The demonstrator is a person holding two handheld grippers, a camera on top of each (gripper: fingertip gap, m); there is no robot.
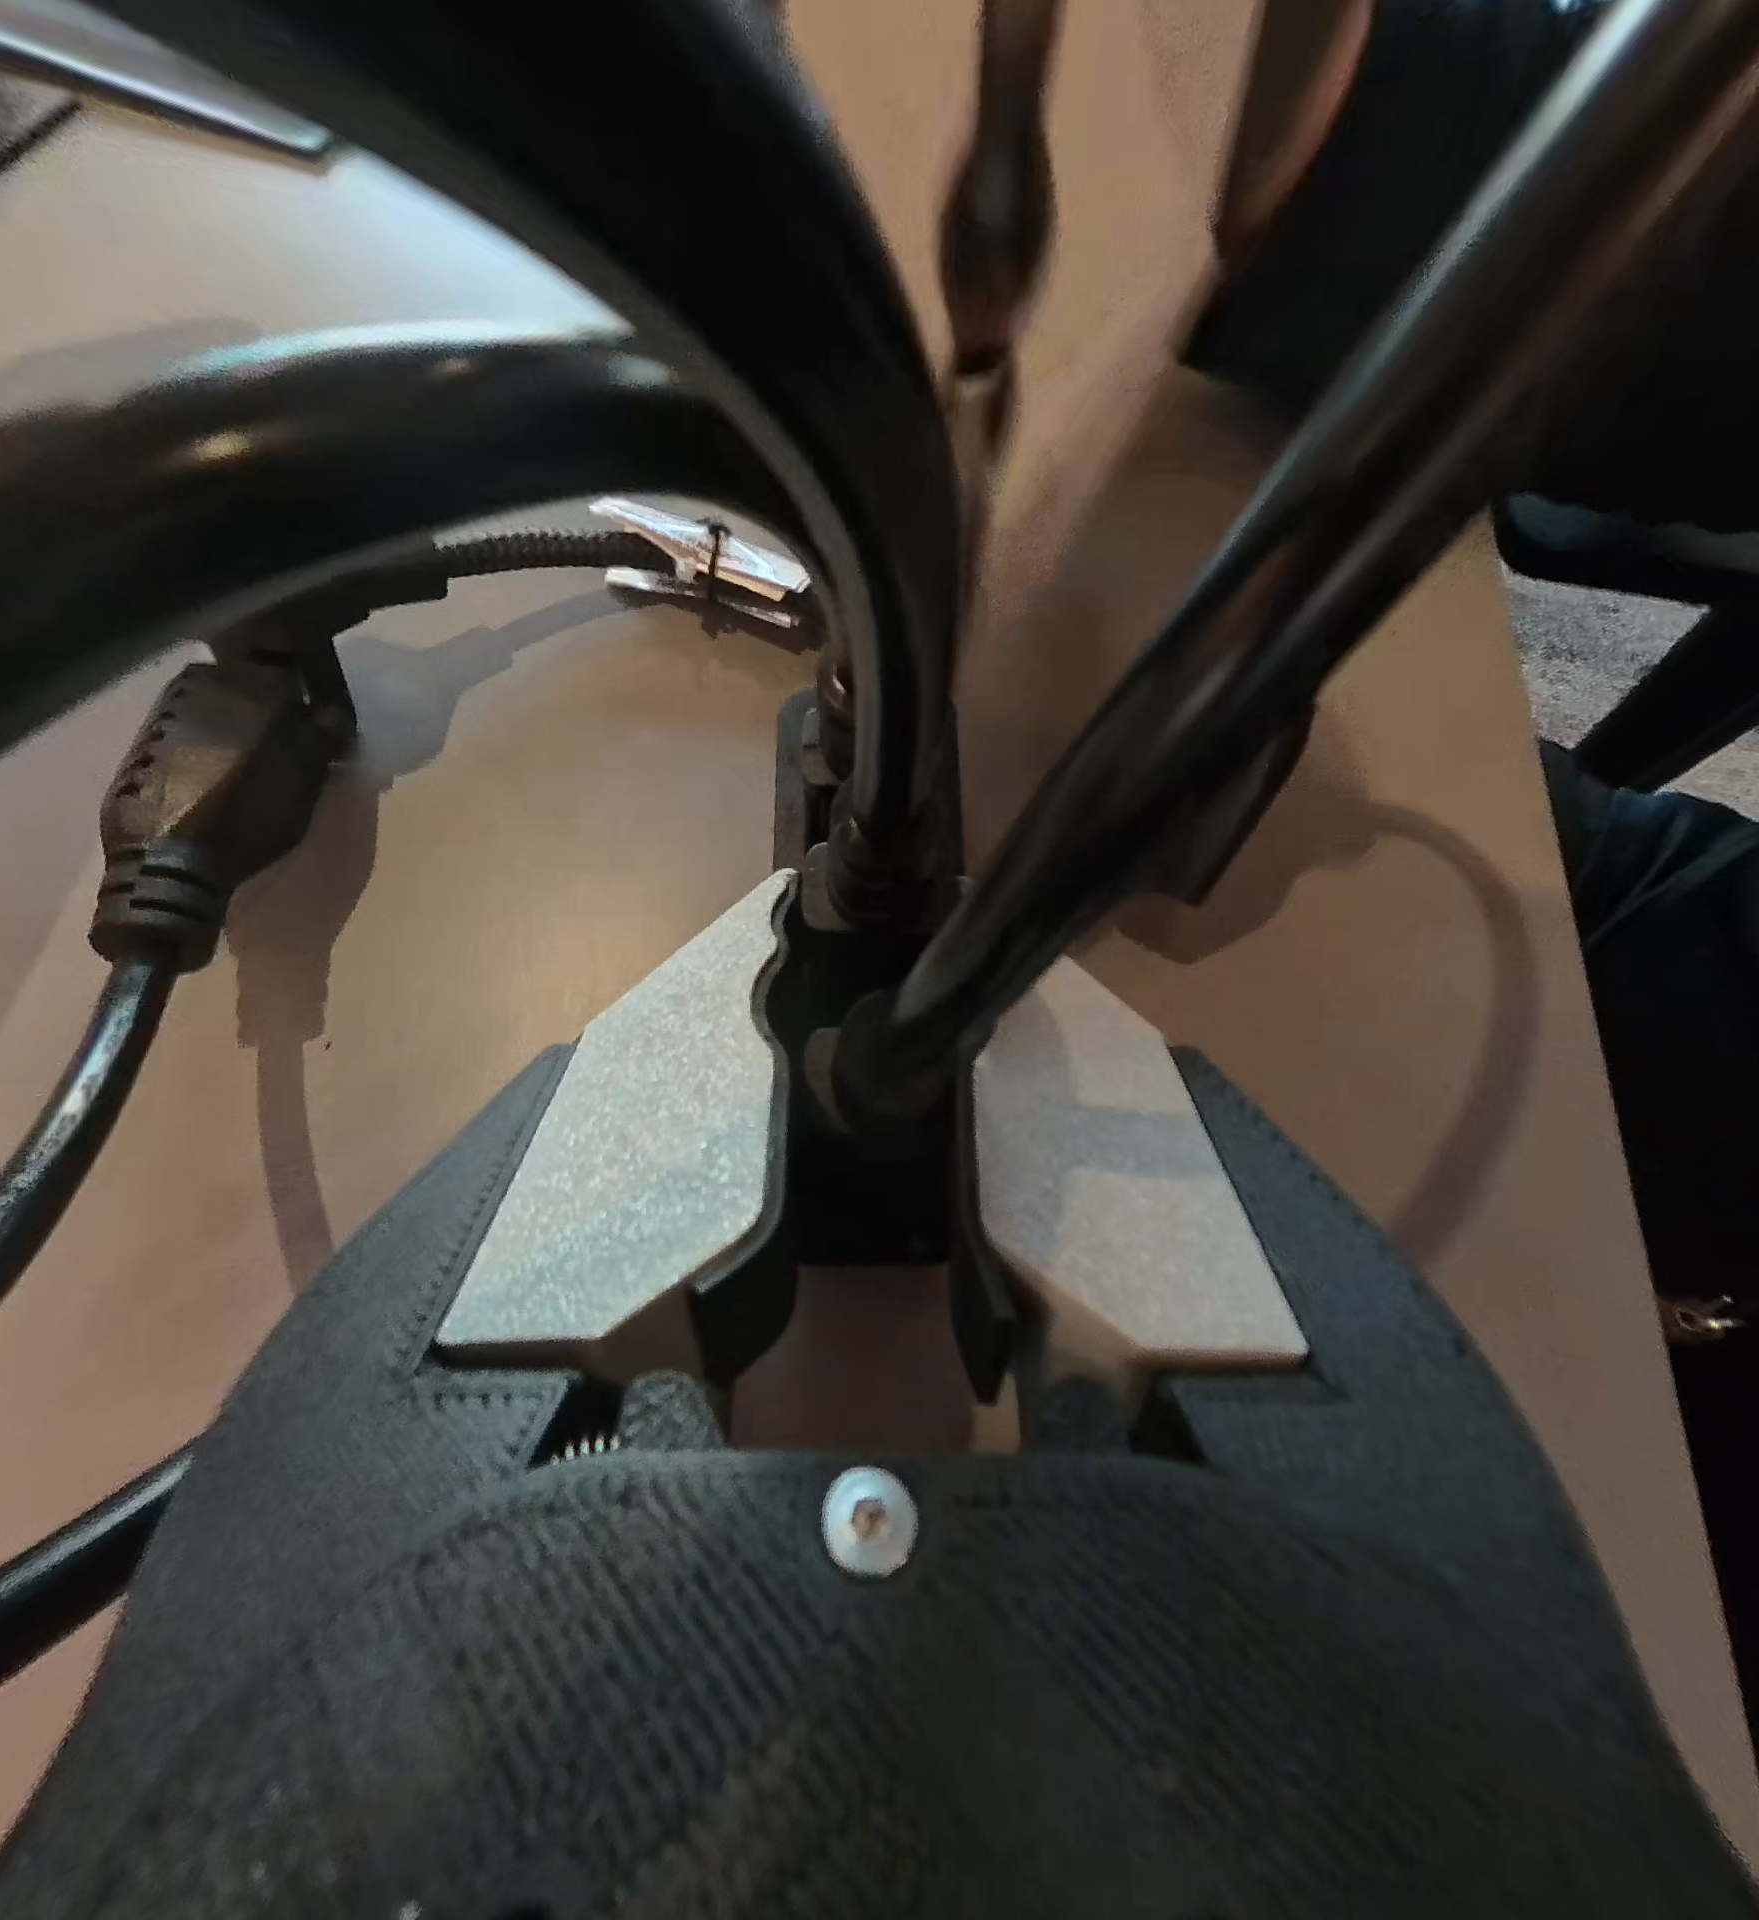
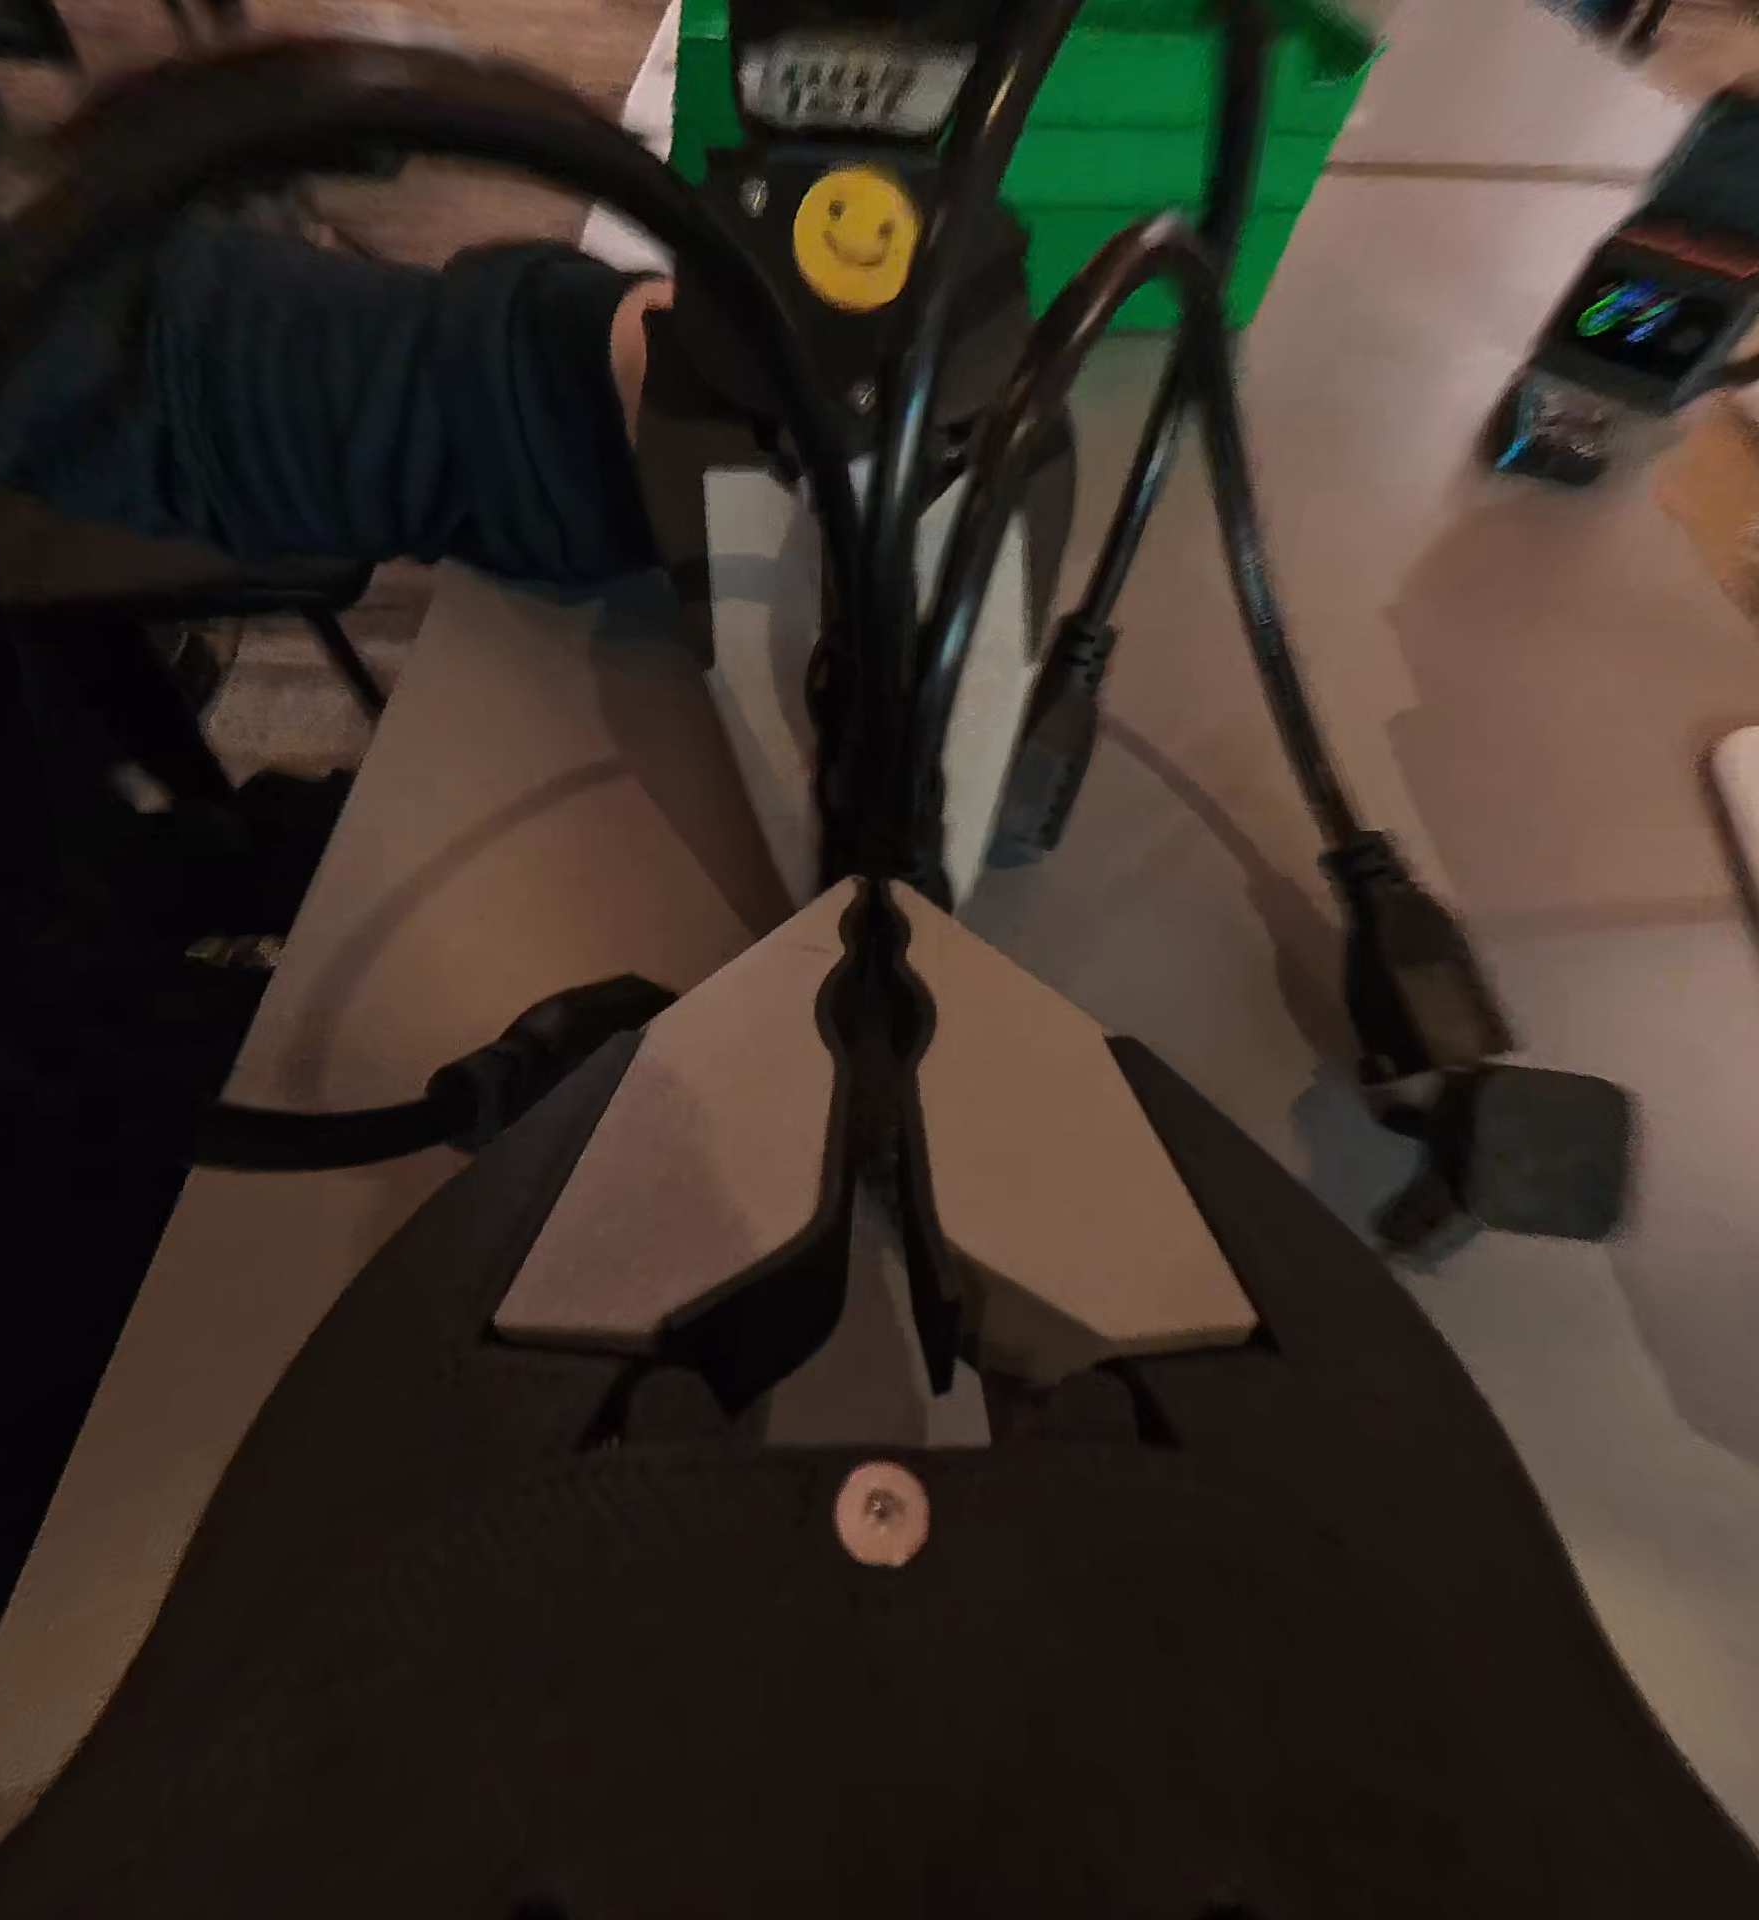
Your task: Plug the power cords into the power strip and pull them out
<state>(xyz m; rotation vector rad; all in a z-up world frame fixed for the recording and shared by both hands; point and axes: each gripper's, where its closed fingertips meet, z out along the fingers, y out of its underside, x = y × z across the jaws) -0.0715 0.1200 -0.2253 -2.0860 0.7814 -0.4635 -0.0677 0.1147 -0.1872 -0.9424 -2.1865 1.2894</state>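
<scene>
In the left wrist view my left gripper [image 1: 875,1039] is shut on the black power strip [image 1: 864,1184], which runs away between its grey fingers [image 1: 646,1122]. Two black power cords [image 1: 854,468] [image 1: 1270,582] are plugged into the strip and rise from it. In the right wrist view my right gripper [image 2: 870,904] has its tips together, shut on a thin black cord [image 2: 880,1132]. Just beyond it the left gripper [image 2: 854,644], with a yellow smiley disc [image 2: 847,241], faces me and holds the strip, with the cords [image 2: 906,520] going up.
Loose plugs lie on the beige table [image 2: 542,790]: one in the left wrist view [image 1: 200,790], others in the right wrist view [image 2: 1057,727] [image 2: 1405,966] [image 2: 553,1039], beside a black square block [image 2: 1540,1153]. A green crate [image 2: 1166,156], a screen device [image 2: 1633,322] and a person's sleeve [image 2: 335,416] are behind. Left tips to right tips: about 4 cm. My left tips are roughly 12 cm from the black square block [image 2: 1540,1153].
</scene>
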